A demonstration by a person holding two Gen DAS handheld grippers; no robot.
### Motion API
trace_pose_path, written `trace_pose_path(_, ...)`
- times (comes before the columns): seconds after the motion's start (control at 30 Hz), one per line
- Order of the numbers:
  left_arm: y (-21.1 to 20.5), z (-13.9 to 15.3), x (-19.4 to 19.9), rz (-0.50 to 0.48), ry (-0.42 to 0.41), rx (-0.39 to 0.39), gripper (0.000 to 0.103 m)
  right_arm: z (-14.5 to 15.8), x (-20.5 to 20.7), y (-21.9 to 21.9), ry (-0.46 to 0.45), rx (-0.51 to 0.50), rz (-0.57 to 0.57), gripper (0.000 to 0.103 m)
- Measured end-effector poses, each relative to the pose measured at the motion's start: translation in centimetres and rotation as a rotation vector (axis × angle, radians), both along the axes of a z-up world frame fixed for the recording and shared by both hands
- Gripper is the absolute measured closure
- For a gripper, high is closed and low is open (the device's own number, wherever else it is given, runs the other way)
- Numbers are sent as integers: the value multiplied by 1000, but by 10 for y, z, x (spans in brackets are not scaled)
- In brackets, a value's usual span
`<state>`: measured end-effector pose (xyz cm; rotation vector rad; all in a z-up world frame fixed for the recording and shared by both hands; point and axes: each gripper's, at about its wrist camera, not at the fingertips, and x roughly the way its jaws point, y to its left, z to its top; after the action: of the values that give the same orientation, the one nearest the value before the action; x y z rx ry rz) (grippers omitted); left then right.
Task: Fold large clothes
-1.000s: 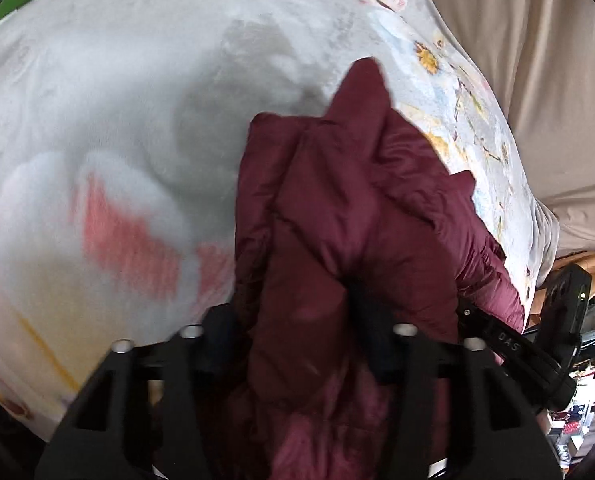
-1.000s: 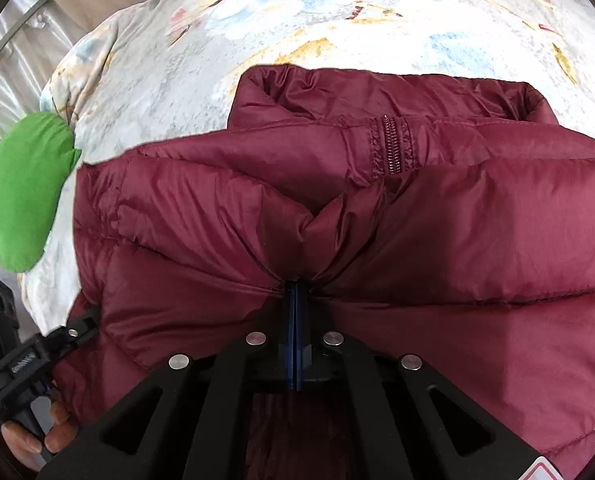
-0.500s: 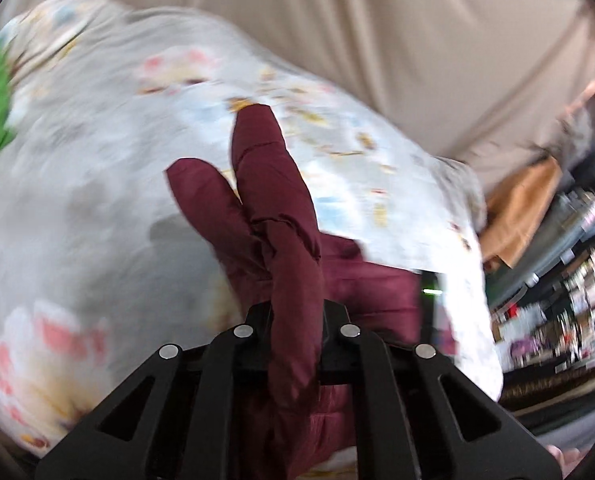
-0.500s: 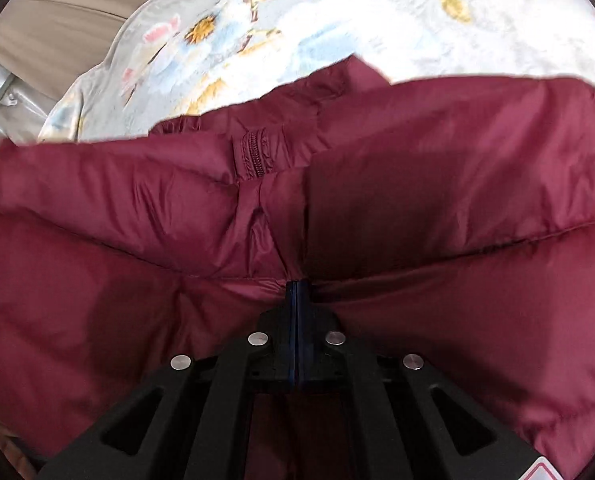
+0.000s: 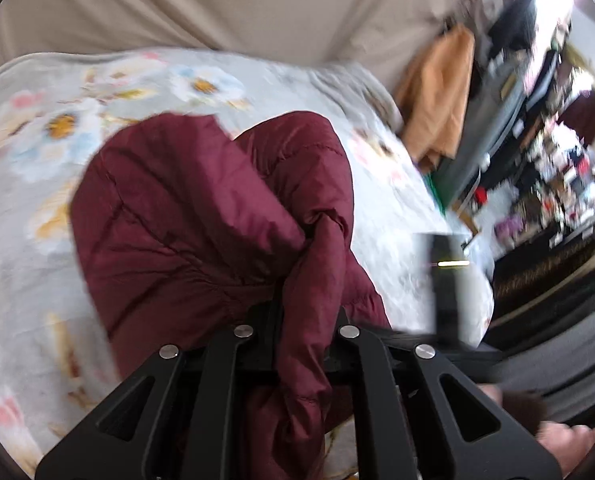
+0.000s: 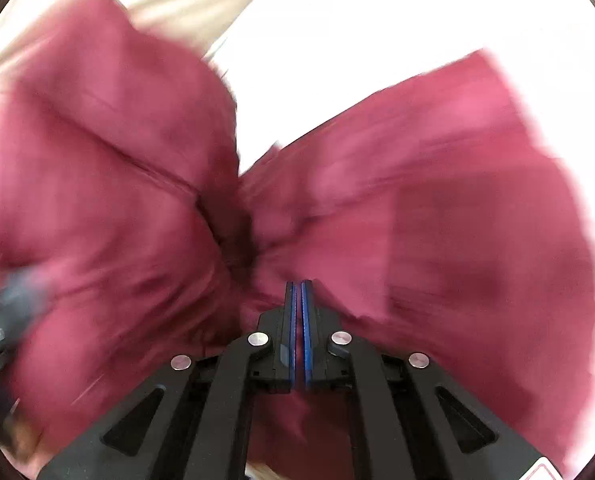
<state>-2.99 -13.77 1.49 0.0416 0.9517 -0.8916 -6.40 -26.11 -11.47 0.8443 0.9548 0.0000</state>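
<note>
A maroon puffer jacket [image 5: 201,220] hangs lifted above a bed with a grey floral cover [image 5: 49,128]. My left gripper [image 5: 309,312] is shut on a thick fold of the jacket that bulges between its fingers. In the right wrist view the jacket [image 6: 437,220] fills the frame, blurred and raised against bright light. My right gripper [image 6: 298,292] has its blue-edged pads pressed together, pinching jacket fabric at their tips. The other hand-held gripper [image 5: 445,280] shows as a dark blurred block to the right of the jacket.
A beige curtain [image 5: 217,8] hangs behind the bed. An orange-brown cloth [image 5: 437,96] hangs at the bed's far right corner. Cluttered shelves and dark furniture [image 5: 557,160] stand to the right. A person's hand [image 5: 557,444] shows at the lower right.
Both grippers have lifted the jacket up off the bed and swung it. The left view has turned right toward the room; the right view now faces bright light, heavily blurred.
</note>
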Motion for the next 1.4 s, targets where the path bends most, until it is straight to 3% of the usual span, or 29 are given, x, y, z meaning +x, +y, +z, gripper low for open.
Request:
trace_pose_path(0.07, -26, -16, -6, -34, 15, 46, 94, 14, -43, -28, 19, -92, -77, 97)
trace_pose_path(0.13, -47, -31, -12, -57, 14, 90, 94, 15, -70, -44, 41, -119, -110, 97)
trace_pose_path(0.37, -114, -87, -33, -113, -16, 258, 93, 5, -98, -46, 57, -175, -166, 97)
trace_pose_path(0.53, -134, -107, -38, -110, -34, 325, 87, 12, -123, -53, 60, -214, -181, 96)
trace_pose_path(0.63, -123, -81, -35, -90, 51, 250, 84, 28, -136, -55, 48, -255, -197, 93)
trace_pose_path(0.7, -101, -48, -33, -69, 89, 135, 80, 45, -146, -57, 25, -303, -198, 92)
trace_pose_path(0.73, -82, -23, -31, -59, 95, 39, 73, 51, -138, -61, 7, -322, -192, 92)
trace_pose_path(0.83, -38, 28, -24, -2, 50, -109, 61, 90, -129, -49, -92, -364, -158, 92)
trace_pose_path(0.97, 36, 72, 0, 193, -18, -239, 53, 140, -104, -9, -248, -402, -53, 91)
trace_pose_path(1.03, 51, 72, 11, 269, -39, -214, 52, 155, -77, 20, -306, -399, 52, 90)
trace_pose_path(1.1, 59, 59, 24, 336, -43, -101, 52, 153, -56, 43, -316, -390, 138, 90)
trace_pose_path(1.23, 57, 23, 23, 325, 24, 14, 52, 126, -38, 78, -245, -473, 267, 90)
trace_pose_path(1.4, 24, -12, 9, 215, 63, 79, 52, 68, -65, 37, -29, -488, 119, 94)
